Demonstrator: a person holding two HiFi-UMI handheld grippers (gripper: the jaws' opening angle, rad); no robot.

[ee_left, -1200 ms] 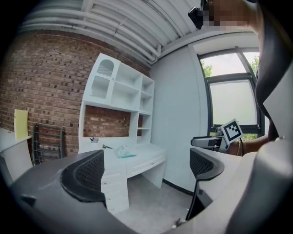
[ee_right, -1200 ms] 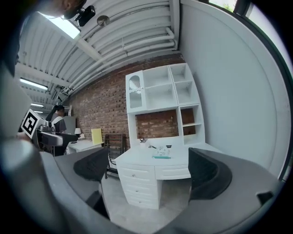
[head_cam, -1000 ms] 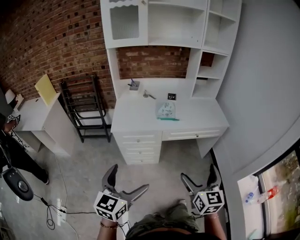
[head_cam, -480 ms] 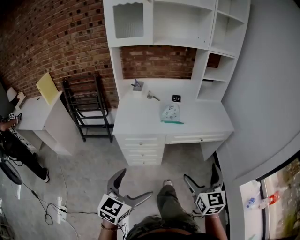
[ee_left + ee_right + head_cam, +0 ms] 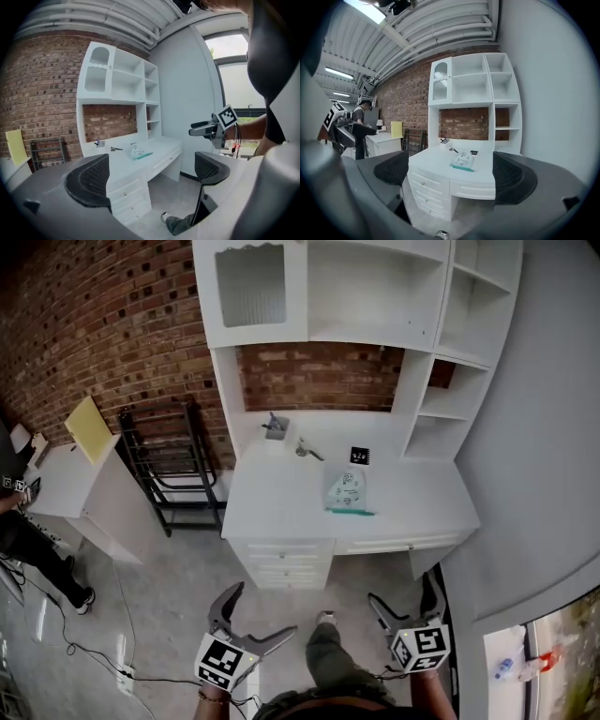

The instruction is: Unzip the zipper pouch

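Colour/pattern log: white furniture against red-brown brick.

Desk (image 5: 281, 512) and the shelf unit (image 5: 375, 296) above it: plain white. Brick wall (image 5: 103, 324) behind and to the left: red-brown, scattered darker bricks, pale mortar lines. Zipper pouch (image 5: 347, 491) on the desk: pale, translucent, small printed motifs, teal strip along its near edge. Small card (image 5: 359, 456) beyond it: black with a white mark. Folding rack (image 5: 173, 460) left of the desk: black. Board (image 5: 86, 418) on the far-left white cabinet (image 5: 98, 498): yellow. Floor (image 5: 159, 596): mottled grey. Right wall (image 5: 544, 427): flat pale grey. Left gripper (image 5: 263, 609) and right gripper (image 5: 401, 587): grey, each with black-and-white square markers; pads (image 5: 89, 180) black, diamond-mesh textured.
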